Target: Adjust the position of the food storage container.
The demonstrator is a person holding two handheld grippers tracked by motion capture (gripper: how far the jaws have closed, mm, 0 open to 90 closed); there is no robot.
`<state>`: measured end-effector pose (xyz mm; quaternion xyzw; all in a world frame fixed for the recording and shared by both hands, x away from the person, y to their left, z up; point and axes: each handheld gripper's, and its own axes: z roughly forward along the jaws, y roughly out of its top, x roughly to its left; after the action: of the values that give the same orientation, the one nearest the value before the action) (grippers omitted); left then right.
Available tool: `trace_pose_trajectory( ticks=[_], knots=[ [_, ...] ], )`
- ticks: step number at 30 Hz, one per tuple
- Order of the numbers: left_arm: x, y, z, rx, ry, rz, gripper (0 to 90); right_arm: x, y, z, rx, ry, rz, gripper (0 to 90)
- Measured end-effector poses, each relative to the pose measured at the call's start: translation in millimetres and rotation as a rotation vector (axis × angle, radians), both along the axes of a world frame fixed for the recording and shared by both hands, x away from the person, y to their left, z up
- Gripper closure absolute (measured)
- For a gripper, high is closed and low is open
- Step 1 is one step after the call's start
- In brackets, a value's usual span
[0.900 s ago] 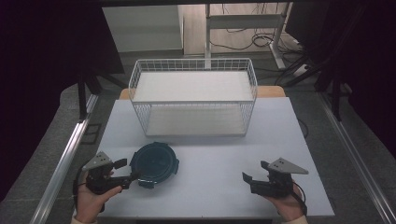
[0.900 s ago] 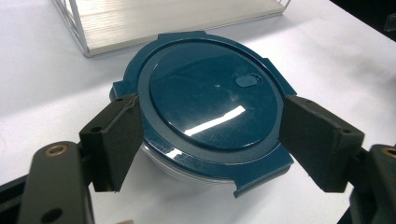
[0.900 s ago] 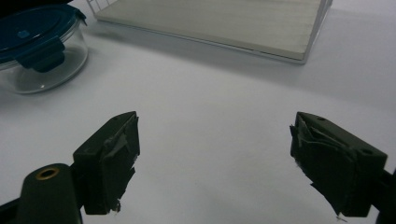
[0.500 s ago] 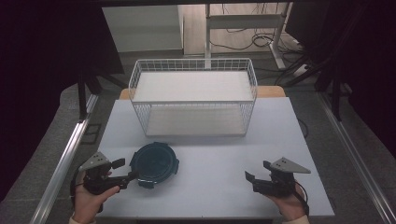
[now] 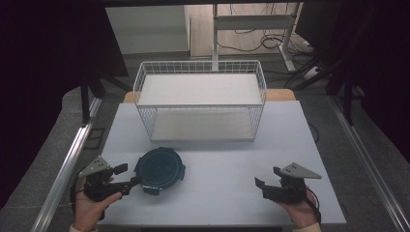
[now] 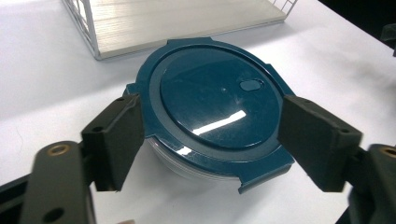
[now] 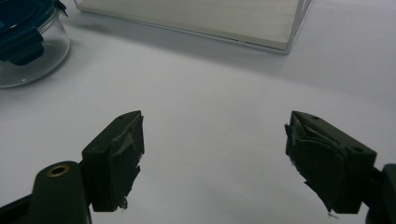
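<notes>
High view: round glass container with dark blue clip lid (image 5: 159, 170) sitting at the near left of the white table (image 5: 227, 159), in front of the wire basket (image 5: 200, 99). Left gripper (image 5: 129, 177) is flanking its rim, jaws spread, pads beside the lid's edge without clearly pressing. Right gripper (image 5: 267, 185) is resting at the near right, jaws spread on nothing. Container is likely handling as rigid, fairly heavy, smooth and breakable; best taken across the lid rim between the clip tabs.
</notes>
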<state>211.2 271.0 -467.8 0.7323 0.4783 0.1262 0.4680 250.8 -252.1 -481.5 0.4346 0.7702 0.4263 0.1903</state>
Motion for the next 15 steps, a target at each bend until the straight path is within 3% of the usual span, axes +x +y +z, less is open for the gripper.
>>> trace_pose_trajectory(
  ticks=[5,7,15],
  knots=[
    [-2.2,2.3,3.8,0.016,-0.009,0.018,26.9,0.3,0.1,-0.7,-0.005,0.002,0.001,19.2],
    [-3.5,3.7,5.7,0.05,-0.008,0.021,26.7,0.2,0.1,-0.9,-0.01,0.003,0.0,19.2],
    [-6.0,12.8,7.9,0.098,0.0,0.032,30.0,0.5,0.1,-1.6,-0.02,0.002,-0.001,19.2]
  ],
)
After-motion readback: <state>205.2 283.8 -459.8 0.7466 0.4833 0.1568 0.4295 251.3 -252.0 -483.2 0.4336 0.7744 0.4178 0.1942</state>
